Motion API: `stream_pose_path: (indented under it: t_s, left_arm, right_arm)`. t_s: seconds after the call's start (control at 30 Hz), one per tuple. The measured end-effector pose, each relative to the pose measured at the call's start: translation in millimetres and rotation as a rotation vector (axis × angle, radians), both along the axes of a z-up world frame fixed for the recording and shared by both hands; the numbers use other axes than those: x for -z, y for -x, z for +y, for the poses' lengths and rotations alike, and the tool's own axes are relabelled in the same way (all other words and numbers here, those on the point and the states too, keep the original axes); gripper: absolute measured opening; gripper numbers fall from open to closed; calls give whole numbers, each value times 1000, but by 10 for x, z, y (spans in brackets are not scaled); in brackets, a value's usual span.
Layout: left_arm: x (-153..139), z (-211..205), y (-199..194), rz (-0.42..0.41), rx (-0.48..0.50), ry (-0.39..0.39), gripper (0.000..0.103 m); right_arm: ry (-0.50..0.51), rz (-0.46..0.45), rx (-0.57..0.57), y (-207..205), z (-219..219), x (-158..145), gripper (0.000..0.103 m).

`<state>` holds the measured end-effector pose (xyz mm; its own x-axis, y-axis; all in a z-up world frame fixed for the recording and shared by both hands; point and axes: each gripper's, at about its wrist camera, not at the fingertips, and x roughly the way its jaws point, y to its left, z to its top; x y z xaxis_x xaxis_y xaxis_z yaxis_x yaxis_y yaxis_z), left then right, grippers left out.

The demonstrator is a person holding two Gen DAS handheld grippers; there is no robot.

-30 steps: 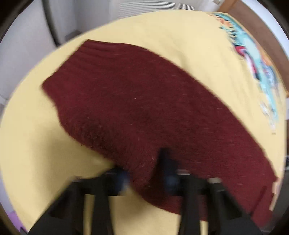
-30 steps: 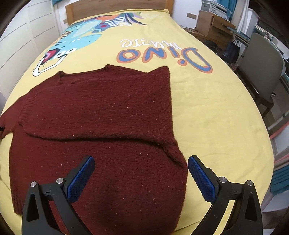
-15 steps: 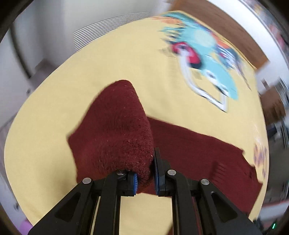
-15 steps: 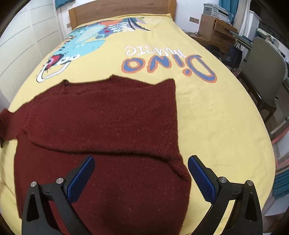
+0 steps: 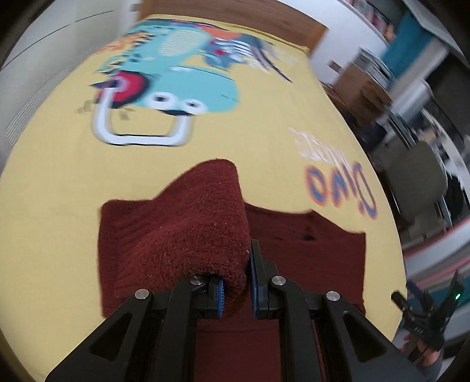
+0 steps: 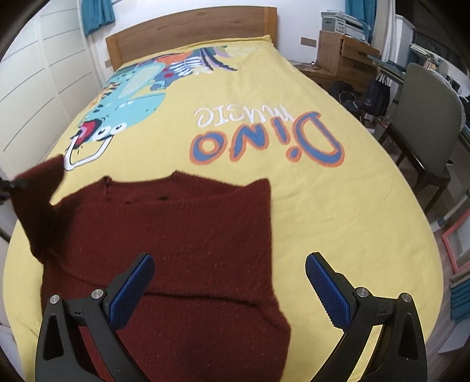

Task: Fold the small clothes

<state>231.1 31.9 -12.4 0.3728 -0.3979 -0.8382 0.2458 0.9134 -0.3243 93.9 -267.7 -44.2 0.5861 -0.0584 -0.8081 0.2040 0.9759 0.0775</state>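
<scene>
Since a second ago my left claw point(image 5: 236, 289) has lifted the sleeve point(image 5: 188, 235) off the bed and swung it round, so its camera now looks up the bed toward the headboard point(image 6: 188, 28) instead of across the knit. That claw is clenched on the sleeve's end, the dark red wool bunched between the blue pads point(image 5: 255, 282) and arching up in a hump in front of them. From my right side the raised sleeve point(image 6: 35, 205) shows at the far left, hanging above the sheet.

My right claw point(image 6: 227, 289) is released, its jaws spread wide, hovering over the lower part of the sweater point(image 6: 182, 241). That sweater lies mostly flat on the yellow bed cover point(image 6: 337, 220), below the printed "Dino" lettering point(image 6: 264, 144) and the blue dinosaur drawing point(image 6: 129, 97). A grey chair point(image 6: 426, 117) stands beside the bed to the right.
</scene>
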Motion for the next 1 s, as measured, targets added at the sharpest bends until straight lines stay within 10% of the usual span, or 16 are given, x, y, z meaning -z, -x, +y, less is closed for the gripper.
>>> stream_pose_path:
  t_s: [0.23,0.73,0.83,0.9,1.0]
  left_arm:
    - [554,-891,350,22,121,-96,11]
    - [1476,-1042,469,139,94,-289,24]
    - [1475,-1064,474,137,92,-320,47]
    - [1462,-1073,480,145,90,-328,90]
    - [1420,-1061,488,151,92,-337,102]
  right_arm:
    - [-3,4,2,15,-109,0,102]
    - [-73,93,3,187,-78,521,102]
    - [-88,101,10,212,-77,580,102]
    - [-94,104,14,224,-77,604,102]
    - [-99,105,18,239,-76,622,102]
